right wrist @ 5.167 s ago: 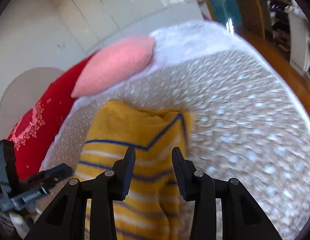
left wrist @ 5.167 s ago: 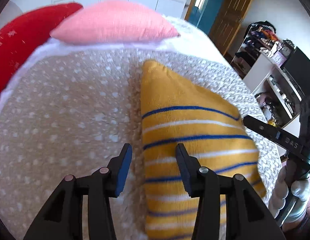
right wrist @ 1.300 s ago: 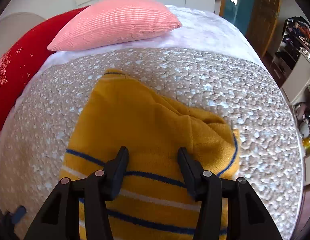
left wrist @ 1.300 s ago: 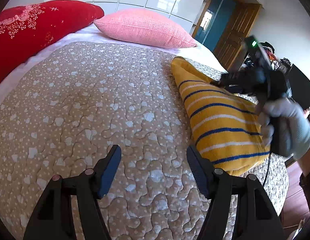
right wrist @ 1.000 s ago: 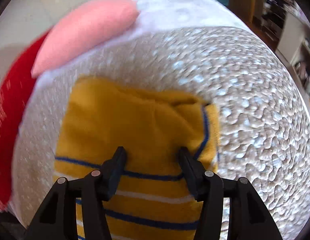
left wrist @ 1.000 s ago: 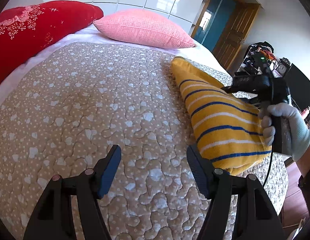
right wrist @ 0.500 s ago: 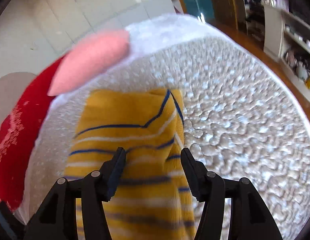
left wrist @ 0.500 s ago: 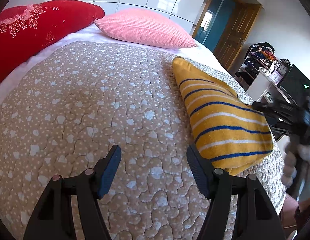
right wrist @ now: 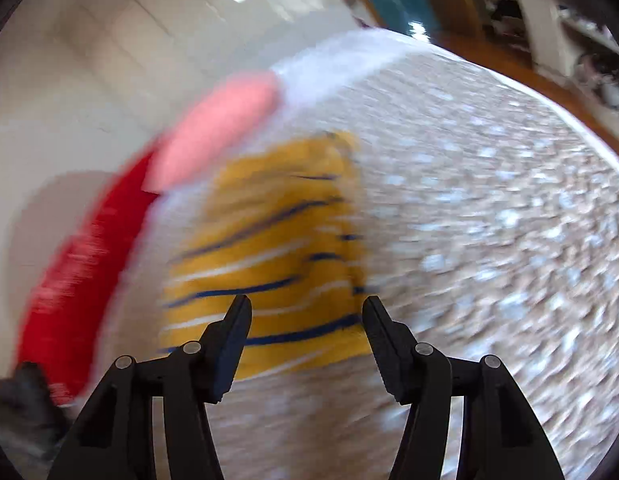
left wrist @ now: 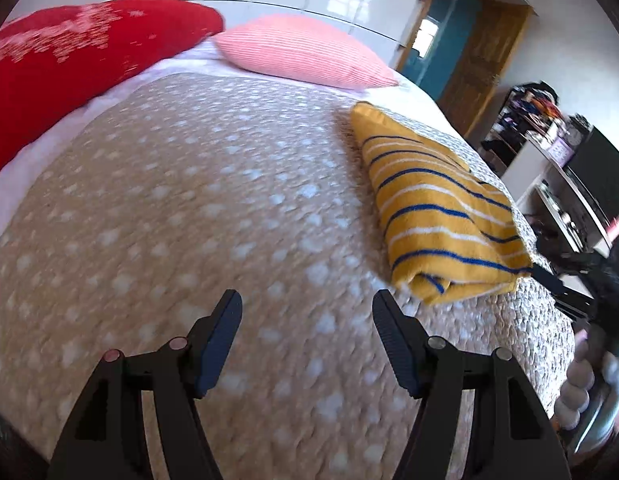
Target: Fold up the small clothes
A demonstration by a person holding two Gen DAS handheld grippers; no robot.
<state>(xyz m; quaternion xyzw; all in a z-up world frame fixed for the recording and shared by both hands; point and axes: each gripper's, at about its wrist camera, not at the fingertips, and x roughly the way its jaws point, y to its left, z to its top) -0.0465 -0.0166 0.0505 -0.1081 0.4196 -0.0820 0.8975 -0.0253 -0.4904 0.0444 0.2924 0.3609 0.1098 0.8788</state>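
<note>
Here folded sweater [left wrist: 437, 204] on quilt [left wrist: 189, 200], long axis toward pillows; both tongs [left wrist: 307, 340] [right wrist: 307, 338] agape, empty

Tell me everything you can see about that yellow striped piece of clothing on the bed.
The sweater is a mustard-yellow knit, soft and thick-looking, with thin blue and white stripes. It lies folded into a neat oblong bundle, with layered edges showing at its near end. It rests flat on the quilt, near the bed's right edge, below the pink pillow and not touching it. Neither the left gripper nor the right gripper touches it; both are open and hold nothing.
</note>
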